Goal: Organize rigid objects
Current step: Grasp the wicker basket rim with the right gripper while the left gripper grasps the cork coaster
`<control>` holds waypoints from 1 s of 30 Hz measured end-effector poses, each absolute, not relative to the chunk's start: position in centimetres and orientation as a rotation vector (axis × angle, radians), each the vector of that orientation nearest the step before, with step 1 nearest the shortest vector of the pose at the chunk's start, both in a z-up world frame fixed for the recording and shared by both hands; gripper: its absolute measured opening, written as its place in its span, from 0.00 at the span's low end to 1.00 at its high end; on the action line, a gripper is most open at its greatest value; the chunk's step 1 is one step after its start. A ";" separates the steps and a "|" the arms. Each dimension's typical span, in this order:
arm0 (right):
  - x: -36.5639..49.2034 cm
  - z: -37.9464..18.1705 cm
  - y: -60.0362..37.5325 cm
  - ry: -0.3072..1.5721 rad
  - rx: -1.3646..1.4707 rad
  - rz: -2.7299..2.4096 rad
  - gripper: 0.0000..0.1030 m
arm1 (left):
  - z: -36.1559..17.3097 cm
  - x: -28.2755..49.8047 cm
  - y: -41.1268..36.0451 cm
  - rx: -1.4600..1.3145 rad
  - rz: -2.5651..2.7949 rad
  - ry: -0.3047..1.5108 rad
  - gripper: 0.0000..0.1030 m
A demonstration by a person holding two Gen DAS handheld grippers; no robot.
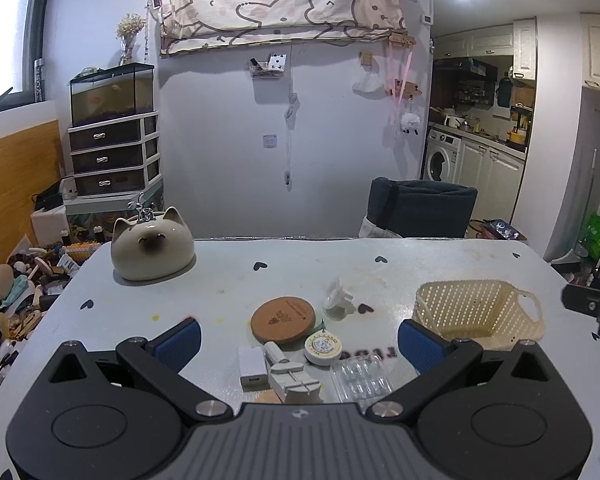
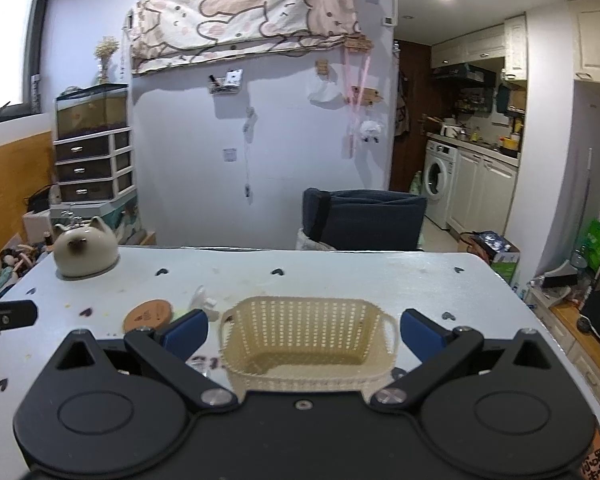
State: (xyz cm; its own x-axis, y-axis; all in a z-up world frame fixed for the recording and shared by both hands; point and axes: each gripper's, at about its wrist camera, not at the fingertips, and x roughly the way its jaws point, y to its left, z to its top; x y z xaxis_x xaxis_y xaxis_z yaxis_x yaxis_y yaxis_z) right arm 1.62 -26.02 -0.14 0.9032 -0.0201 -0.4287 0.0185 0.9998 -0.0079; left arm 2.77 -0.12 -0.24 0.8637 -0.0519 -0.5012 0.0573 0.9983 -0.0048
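From your left wrist cam, the left gripper [image 1: 299, 340] is spread wide with nothing in it, hanging over the clutter near the table's [image 1: 220, 268] front edge. Right in front of it: a white charger block [image 1: 253, 368], a clear blister pack [image 1: 360, 378], a small round tape measure [image 1: 323, 348], and a cork coaster [image 1: 283, 319]. The cream plastic basket [image 1: 478, 314] sits off to the right, well apart from the pile.

From your right wrist cam, the right gripper [image 2: 303, 330] is also wide open and empty, lined up with the basket [image 2: 308, 334] between its fingers. The basket looks empty.

So I'd say you're at the very start, nothing sorted yet. Next move is probably dropping the left gripper onto one small piece and pinching it; the flat coaster could be awkward to grab.
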 end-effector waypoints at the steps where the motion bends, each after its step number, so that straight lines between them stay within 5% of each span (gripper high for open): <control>1: 1.9 -0.2 -26.2 0.444 -0.003 -0.034 1.00 | -0.3 3.1 0.0 0.011 -0.055 0.525 1.00; 25: 10.3 -4.5 -33.9 0.588 0.098 -0.155 0.98 | -3.9 16.3 2.7 0.004 -0.041 0.638 1.00; 30: 13.1 -6.6 -34.9 0.687 0.119 -0.134 0.73 | -5.6 19.1 2.5 0.016 -0.059 0.676 1.00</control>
State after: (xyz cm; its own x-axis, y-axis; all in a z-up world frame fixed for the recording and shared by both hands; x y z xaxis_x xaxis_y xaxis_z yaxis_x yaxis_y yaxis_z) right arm 13.08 -34.94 -6.62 0.7654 -0.0837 -0.6381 0.1619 0.9847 0.0650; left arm 19.08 2.45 -5.63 0.7785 -0.0492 -0.6257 0.0597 0.9982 -0.0041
